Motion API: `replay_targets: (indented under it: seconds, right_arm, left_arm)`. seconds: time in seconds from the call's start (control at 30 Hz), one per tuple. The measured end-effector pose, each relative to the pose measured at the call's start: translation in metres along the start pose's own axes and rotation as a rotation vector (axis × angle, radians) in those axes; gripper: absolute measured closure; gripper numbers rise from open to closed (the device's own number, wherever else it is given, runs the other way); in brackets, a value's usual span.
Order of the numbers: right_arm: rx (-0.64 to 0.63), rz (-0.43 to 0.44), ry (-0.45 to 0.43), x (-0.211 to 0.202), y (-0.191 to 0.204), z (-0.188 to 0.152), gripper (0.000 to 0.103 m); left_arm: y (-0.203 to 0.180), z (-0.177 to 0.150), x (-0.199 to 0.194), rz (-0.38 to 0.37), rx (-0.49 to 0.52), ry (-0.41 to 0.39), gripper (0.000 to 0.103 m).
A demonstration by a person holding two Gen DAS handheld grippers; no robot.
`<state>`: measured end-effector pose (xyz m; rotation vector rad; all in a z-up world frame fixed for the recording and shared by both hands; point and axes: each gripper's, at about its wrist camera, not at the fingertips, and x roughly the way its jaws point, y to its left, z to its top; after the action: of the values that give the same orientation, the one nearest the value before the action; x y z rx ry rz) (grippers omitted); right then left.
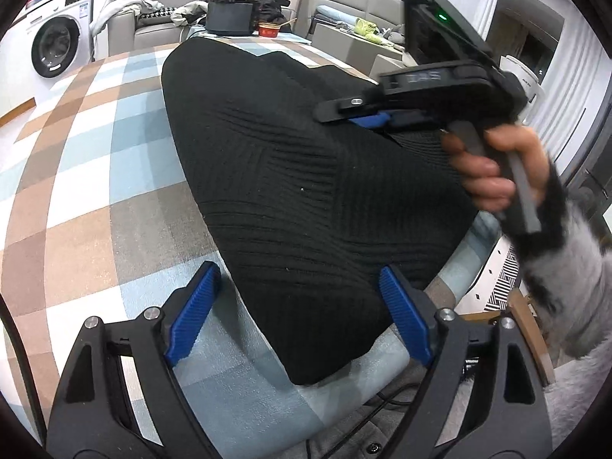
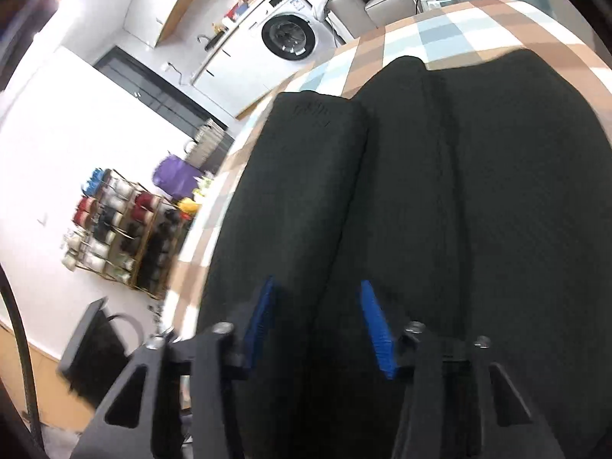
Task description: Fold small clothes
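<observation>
Blue pads of the left gripper (image 1: 296,315) sit nearest, at 6 o'clock in its own view, spread wide on either side of the near corner of the black knit garment (image 1: 306,199) without pinching it, probably lining up for the next grab. That garment lies flat across the checked tablecloth (image 1: 95,160), already doubled over by the look of the layered edges. Up around 2 o'clock a hand (image 1: 493,176) carries the right gripper (image 2: 319,325) over the cloth. Its jaws stand partly apart with dark fabric below them but nothing clamped, so I'd guess it's just let go. Way back at 10 o'clock there's a washing machine (image 1: 57,44).
</observation>
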<state>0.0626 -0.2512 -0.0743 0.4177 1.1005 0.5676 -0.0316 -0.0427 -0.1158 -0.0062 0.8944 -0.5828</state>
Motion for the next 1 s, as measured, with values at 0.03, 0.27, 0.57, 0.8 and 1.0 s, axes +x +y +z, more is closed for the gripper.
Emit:
replay_targets:
  seconds: [0.03,0.27,0.57,0.8,1.0]
  right_arm:
    - [-0.033,-0.025,-0.001,0.004,0.005,0.003,0.074]
    - [-0.297,-0.222,-0.191,-0.041,0.041,0.002,0.096]
    - [-0.127,-0.153,-0.010,-0.032,-0.010,-0.027,0.082]
    - [0.000,0.070,-0.018,-0.057,-0.015,-0.072,0.071]
    - [-0.060,0.106,-0.030,-0.066,0.003,-0.096,0.071]
  left_arm:
    - [0.001,0.000,0.000,-0.004,-0.003,-0.002,0.019]
    - [0.001,0.001,-0.001,-0.017,-0.015,-0.004,0.016]
    - [0.006,0.004,-0.008,-0.011,-0.047,-0.014,0.016]
    - [0.024,0.005,-0.015,0.004,-0.146,-0.061,0.016]
    - [0.027,0.008,-0.019,0.018,-0.160,-0.081,0.016]
